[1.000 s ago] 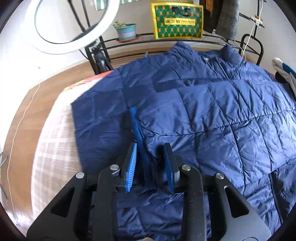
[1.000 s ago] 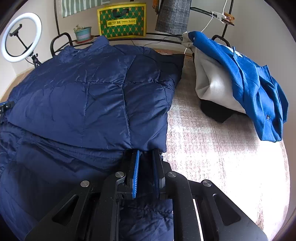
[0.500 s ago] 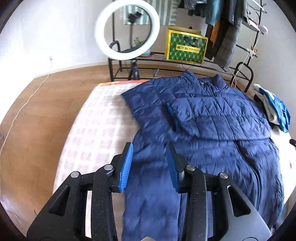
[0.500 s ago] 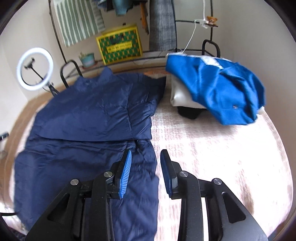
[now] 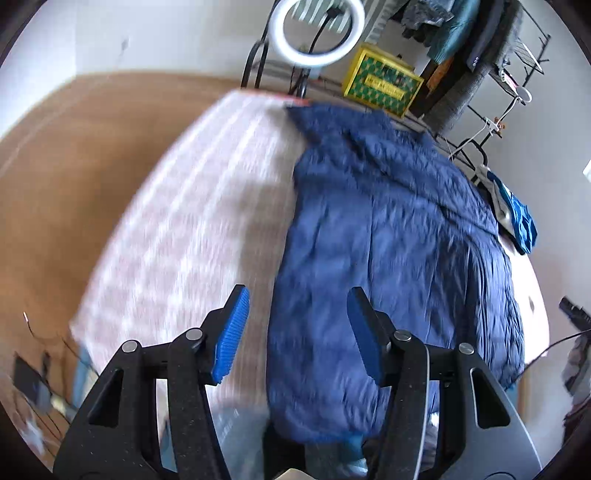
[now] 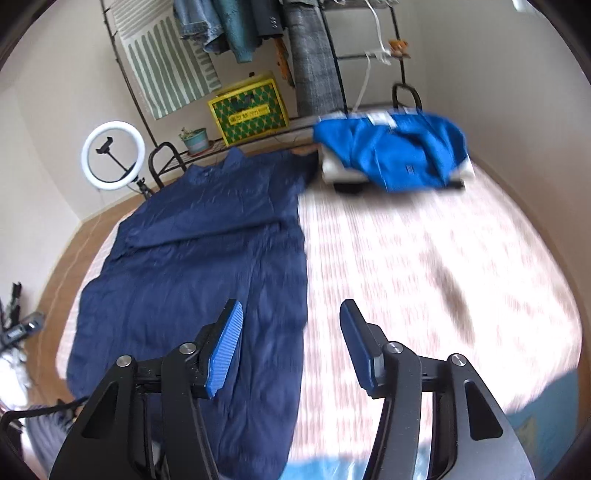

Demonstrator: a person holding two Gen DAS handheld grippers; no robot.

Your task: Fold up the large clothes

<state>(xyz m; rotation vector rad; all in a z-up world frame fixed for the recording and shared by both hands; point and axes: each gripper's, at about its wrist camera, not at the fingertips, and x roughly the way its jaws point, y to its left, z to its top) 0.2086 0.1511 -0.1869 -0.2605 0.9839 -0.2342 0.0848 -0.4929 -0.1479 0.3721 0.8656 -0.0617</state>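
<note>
A long navy quilted coat lies flat on the bed, both sleeves folded across its chest; it also shows in the right wrist view. My left gripper is open and empty, raised above the coat's lower left edge. My right gripper is open and empty, raised above the coat's lower right edge, one finger over the coat and one over the bedcover. Both views are blurred by motion.
The pink checked bedcover lies bare to the coat's right and left. A pile of blue and white clothes sits at the bed's far right corner. A ring light, yellow box and clothes rack stand behind the bed.
Both grippers let go of the folded sleeves, opened wide and pulled back and up toward the foot of the bed. The coat lies still.
</note>
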